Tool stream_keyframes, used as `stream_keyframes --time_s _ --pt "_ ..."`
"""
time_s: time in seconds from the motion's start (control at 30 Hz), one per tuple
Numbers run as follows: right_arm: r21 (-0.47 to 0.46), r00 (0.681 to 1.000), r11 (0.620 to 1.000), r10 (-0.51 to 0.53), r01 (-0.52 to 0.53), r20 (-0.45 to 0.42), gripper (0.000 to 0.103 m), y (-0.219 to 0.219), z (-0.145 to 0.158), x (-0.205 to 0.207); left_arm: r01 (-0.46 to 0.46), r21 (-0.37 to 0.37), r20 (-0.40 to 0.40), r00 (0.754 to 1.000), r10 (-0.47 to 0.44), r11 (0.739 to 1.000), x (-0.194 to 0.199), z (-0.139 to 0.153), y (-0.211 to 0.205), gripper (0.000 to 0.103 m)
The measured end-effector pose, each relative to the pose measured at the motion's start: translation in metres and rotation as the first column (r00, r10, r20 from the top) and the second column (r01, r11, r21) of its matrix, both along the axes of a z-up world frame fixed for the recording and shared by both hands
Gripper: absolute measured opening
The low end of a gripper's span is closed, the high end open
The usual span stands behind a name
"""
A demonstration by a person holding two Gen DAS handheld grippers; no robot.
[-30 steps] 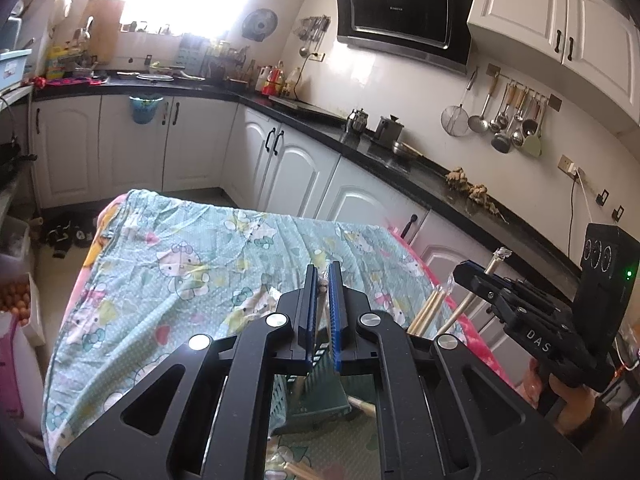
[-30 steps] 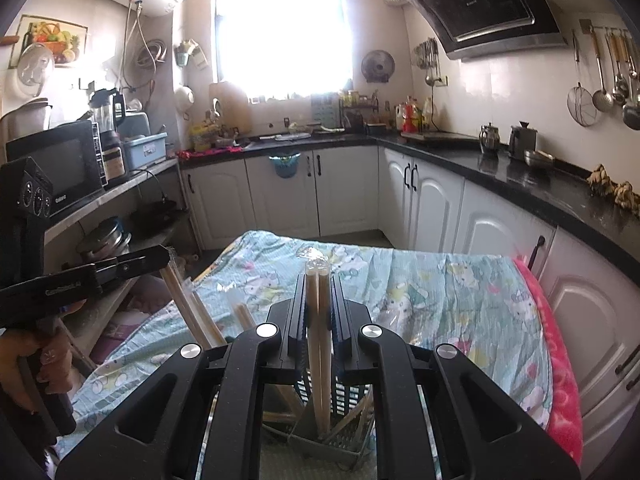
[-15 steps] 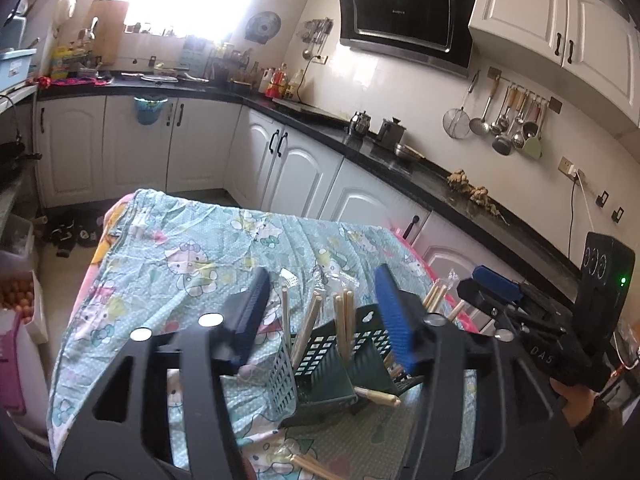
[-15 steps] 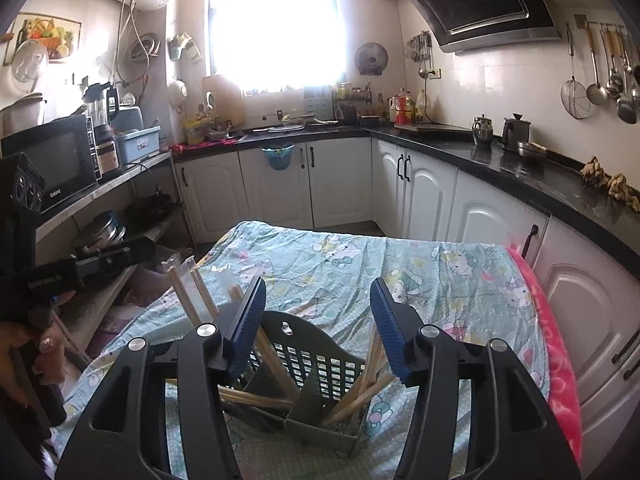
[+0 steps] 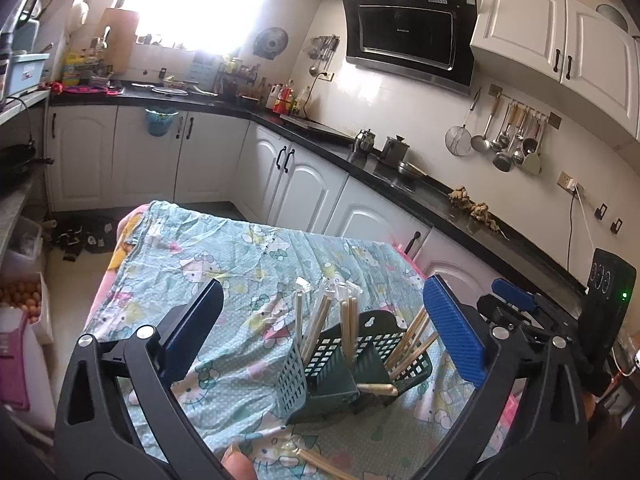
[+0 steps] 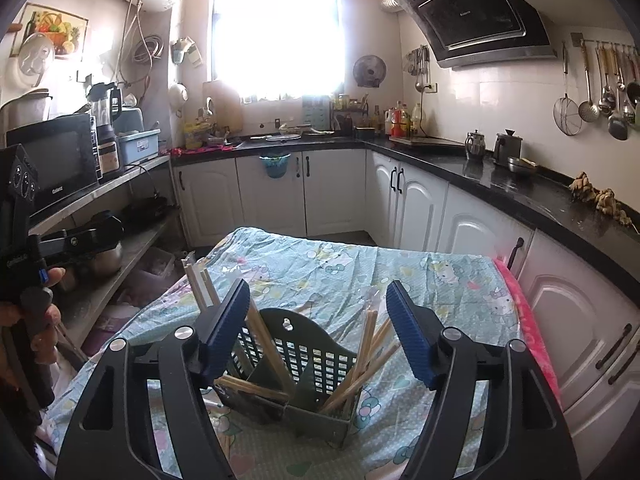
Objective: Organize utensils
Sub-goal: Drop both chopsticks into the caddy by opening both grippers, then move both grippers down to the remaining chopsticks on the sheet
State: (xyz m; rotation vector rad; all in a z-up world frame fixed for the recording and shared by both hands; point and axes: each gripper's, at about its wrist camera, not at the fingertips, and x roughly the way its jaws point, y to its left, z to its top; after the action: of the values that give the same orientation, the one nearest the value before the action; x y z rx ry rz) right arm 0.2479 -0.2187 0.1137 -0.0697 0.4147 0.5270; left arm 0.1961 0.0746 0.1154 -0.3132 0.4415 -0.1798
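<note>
A: Chopsticks [image 5: 349, 330] — where are they?

B: Most stand tilted in a dark green slotted caddy [image 6: 304, 354] on the cloth-covered worktop [image 5: 240, 256]. One pair lies across its rim, another on the cloth, cut off by the frame's lower edge.

A: Wrapped?

B: Some carry clear sleeves; the rest are hard to make out.

A: Grippers?

B: The left hand-held gripper [image 5: 324, 334] and the right hand-held gripper [image 6: 316, 334] are both spread wide, holding nothing.

Loose chopstick [image 5: 326, 465] cut by bottom edge; basket [image 6: 304, 364] base hidden behind tongs
</note>
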Motion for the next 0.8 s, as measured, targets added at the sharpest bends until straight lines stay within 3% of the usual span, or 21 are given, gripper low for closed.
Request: stream_keyframes --time_s 0.8 --pt "-0.033 0.994 0.995 0.098 -0.097 0.042 0.074 0.012 0.01 -0.059 -0.003 -0.016 -0.018 1.0 0.003 1.0 -0.038 -0.013 0.007 0.092"
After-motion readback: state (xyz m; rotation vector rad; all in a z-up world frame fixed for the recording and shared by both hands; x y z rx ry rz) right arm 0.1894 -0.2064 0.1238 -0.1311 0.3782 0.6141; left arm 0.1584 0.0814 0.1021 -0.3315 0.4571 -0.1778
